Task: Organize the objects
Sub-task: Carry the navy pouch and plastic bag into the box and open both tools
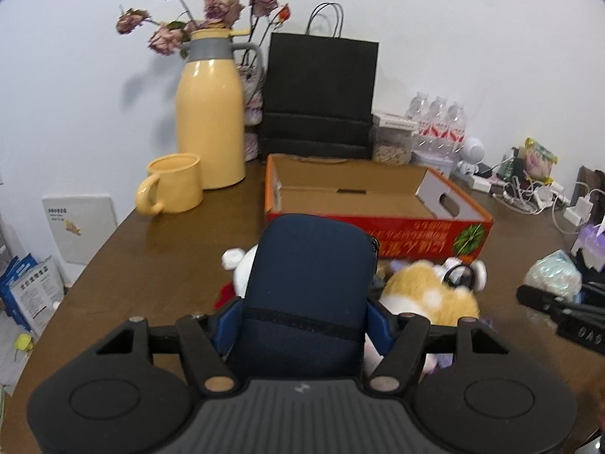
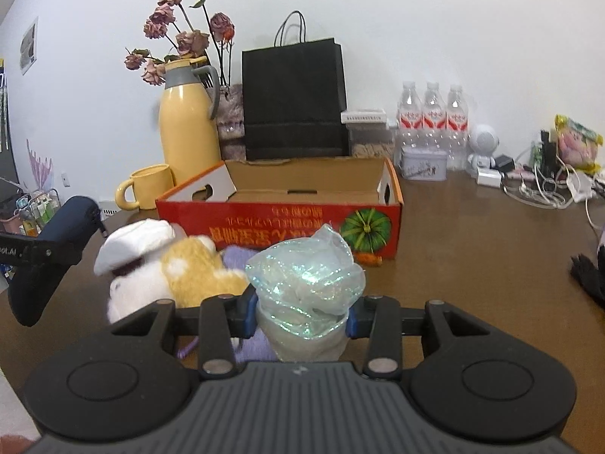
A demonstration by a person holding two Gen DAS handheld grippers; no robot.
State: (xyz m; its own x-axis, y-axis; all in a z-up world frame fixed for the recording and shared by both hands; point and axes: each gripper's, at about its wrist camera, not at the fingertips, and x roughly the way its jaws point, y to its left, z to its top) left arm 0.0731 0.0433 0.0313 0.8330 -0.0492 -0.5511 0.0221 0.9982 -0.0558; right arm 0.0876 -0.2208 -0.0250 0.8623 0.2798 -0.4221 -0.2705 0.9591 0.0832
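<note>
White wall is backing a brown worktop (image 1: 159, 249) crowded along its far edge, and we are working at its near side.

Our left tongs (image 1: 302, 325) are gripping a navy pouch (image 1: 308, 280), the blue pads pressing its two sides near the lower end, so it is standing up in front of the camera above the toys. It is looking soft-shelled and padded, light, with a zip along the edge; holding it across the flat sides low down is giving a firm grip, though it may be swinging a little at the top.

Our right tongs (image 2: 300, 316) are closing on a glittery bag (image 2: 306, 276), thin crinkly film around something pale. We are judging it very light, slippery and easily crushed, so gathering it near the neck with gentle pressure is looking wiser than squeezing the puffed part.

Just beyond both tongs, a plush toy (image 2: 181, 268), orange and white with a white cap, is lying on the worktop against something lilac (image 2: 242, 255). Behind these, an open red box (image 2: 280, 223) is sitting with nothing visible in it, the likely place for our loads.

Farther out, a yellow mug (image 1: 174, 189) and yellow flask (image 1: 210, 113) are standing left, dried roses (image 1: 204, 11) behind them, a black paper bag (image 1: 321, 94) in the middle, water bottles (image 2: 433, 113) and tangled chargers (image 2: 537, 185) right.
</note>
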